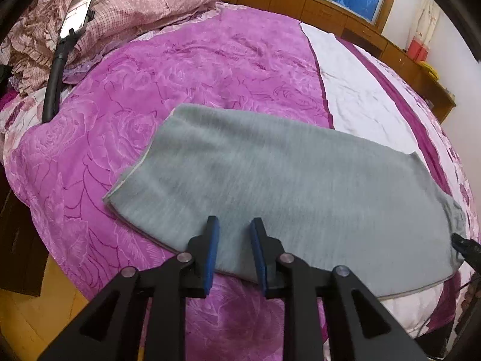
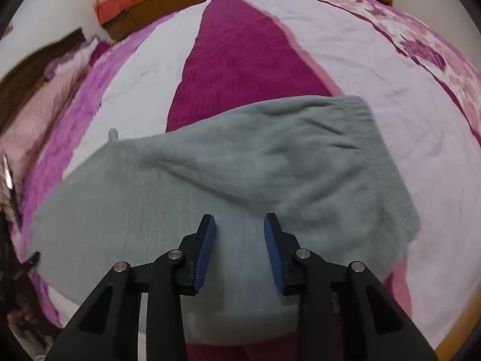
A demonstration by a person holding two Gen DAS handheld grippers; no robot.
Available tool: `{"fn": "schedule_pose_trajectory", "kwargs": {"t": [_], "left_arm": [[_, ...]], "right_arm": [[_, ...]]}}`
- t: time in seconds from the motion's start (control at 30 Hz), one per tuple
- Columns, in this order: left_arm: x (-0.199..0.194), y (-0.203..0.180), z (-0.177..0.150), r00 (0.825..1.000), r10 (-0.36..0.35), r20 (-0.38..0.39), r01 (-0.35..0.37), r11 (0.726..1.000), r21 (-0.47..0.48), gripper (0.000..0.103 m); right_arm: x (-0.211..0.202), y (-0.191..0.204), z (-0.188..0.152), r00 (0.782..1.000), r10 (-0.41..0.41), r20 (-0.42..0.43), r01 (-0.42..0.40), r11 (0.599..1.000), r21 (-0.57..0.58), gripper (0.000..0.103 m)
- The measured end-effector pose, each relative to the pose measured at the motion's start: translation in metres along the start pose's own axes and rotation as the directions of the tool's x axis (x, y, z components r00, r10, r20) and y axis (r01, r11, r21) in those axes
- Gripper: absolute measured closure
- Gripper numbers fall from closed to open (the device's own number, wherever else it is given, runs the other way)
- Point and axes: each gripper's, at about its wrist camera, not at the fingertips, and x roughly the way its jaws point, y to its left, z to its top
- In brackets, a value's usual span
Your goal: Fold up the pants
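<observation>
While both grippers, left (image 1: 234, 225) and right (image 2: 240, 222), hover with jaws parted and empty, grey pants (image 1: 285, 186) lie flat directly beneath them on the bed (image 1: 210, 69).

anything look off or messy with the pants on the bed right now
Mostly tidy. The grey pants lie on the bedspread, but a diagonal crease runs across them in the right wrist view and the far right end is rumpled. Both claws are open, holding nothing.

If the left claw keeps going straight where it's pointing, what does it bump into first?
Probably the soft grey fleece pants lying on the purple flowered bedspread. The left claw aims right down at them, with nothing between.
</observation>
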Motion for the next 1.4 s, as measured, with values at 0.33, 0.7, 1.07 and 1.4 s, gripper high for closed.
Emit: {"fn": "schedule_pose_trajectory", "kwargs": {"t": [0.33, 0.7, 1.07, 1.4], "left_arm": [[-0.019, -0.003, -0.001, 1.0, 0.019, -0.009, -0.019, 1.0, -0.022, 0.079], [-0.019, -0.014, -0.002, 0.999, 0.04, -0.028, -0.04, 0.999, -0.007, 0.075], [-0.009, -0.013, -0.004, 0.997, 0.07, -0.042, -0.07, 0.997, -0.007, 0.073], [-0.011, -0.012, -0.004, 0.997, 0.06, -0.039, -0.061, 0.998, -0.008, 0.072]], "right_arm": [[-0.071, -0.069, -0.029, 0.992, 0.011, 0.128, -0.035, 0.981, 0.189, 0.062], [-0.035, -0.086, -0.043, 0.98, 0.171, 0.099, -0.196, 0.914, 0.355, 0.059], [-0.009, -0.086, -0.035, 0.968, 0.142, 0.206, -0.217, 0.889, 0.404, 0.052], [-0.01, -0.087, -0.035, 0.966, 0.165, 0.2, -0.235, 0.883, 0.407, 0.05]]}}
